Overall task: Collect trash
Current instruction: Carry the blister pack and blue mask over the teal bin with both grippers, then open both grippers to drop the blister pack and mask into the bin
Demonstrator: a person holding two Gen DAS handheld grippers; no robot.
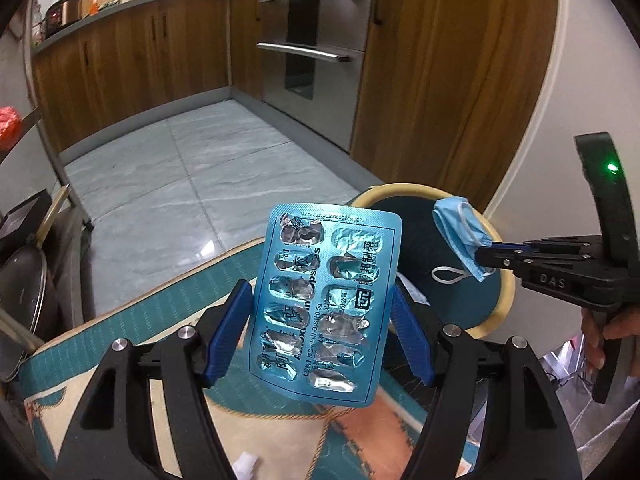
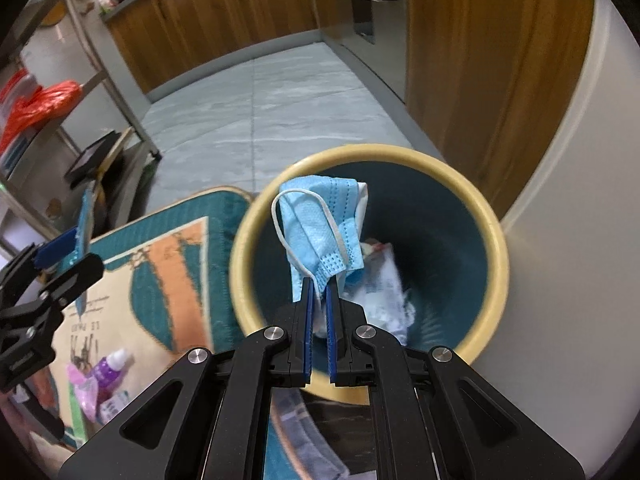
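My left gripper (image 1: 320, 300) is shut on a blue blister pack (image 1: 324, 304) with burst foil pockets, held upright above the patterned rug (image 1: 132, 320). My right gripper (image 2: 318, 280) is shut on a crumpled blue face mask (image 2: 320, 224) and holds it over the mouth of a round bin with a cream rim (image 2: 472, 196) and dark teal inside. Crumpled white wrappers (image 2: 380, 280) lie in the bin. In the left wrist view the right gripper (image 1: 486, 258) holds the mask (image 1: 460, 236) over the bin (image 1: 504, 280). The left gripper also shows in the right wrist view (image 2: 76, 248).
A purple bottle (image 2: 110, 372) and pink wrapper (image 2: 82, 392) lie on the rug. A white scrap (image 1: 244, 466) lies on the rug under the left gripper. A metal rack (image 2: 100, 72) with red bags stands left. Wooden cabinets (image 1: 132, 56) and an oven (image 1: 316, 40) line the far side of the grey tiled floor (image 1: 200, 176).
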